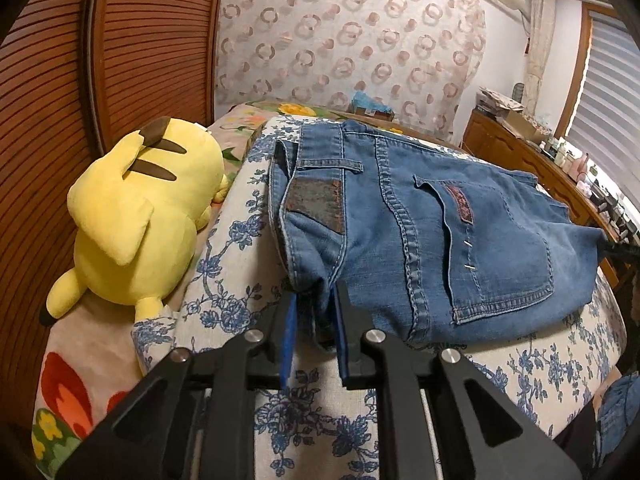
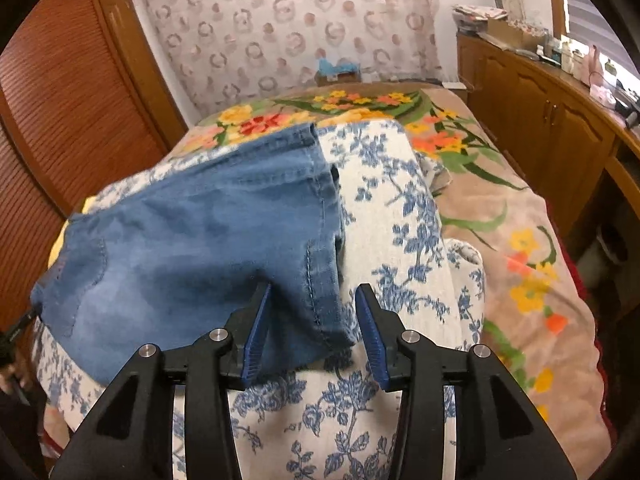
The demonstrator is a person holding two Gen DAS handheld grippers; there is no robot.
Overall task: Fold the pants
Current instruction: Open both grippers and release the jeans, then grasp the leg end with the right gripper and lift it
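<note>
Two wrist views of folded blue jeans point(image 1: 420, 240) lying on a blue-and-white floral cloth point(image 1: 240, 248) spread over a bed

Left wrist view: left gripper point(image 1: 314, 300) low at the near corner of the jeans, jaws narrowed around a bunched edge of denim near the waistband, blue pads pressing the fabric from both sides. Waistband, belt loop, dark leather patch and one back pocket facing up. Yellow plush toy point(image 1: 136, 224) lying just left of the cloth, on a beige flowered blanket point(image 1: 64, 392). Brown louvred door point(image 1: 52, 92) behind the toy; wooden sideboard point(image 1: 520, 152) along the right wall, cluttered on top.

Right wrist view: right gripper point(image 2: 312, 300) over the near right corner of the jeans point(image 2: 192, 248), jaws spread wide, left pad resting above the denim and right pad above the floral cloth point(image 2: 400, 220), hem corner lying between them and not pinched. Leg end of the jeans reaching toward the far side of the bed. Flowered blanket point(image 2: 520, 240) to the right, wooden sideboard point(image 2: 540, 100) beyond it
</note>
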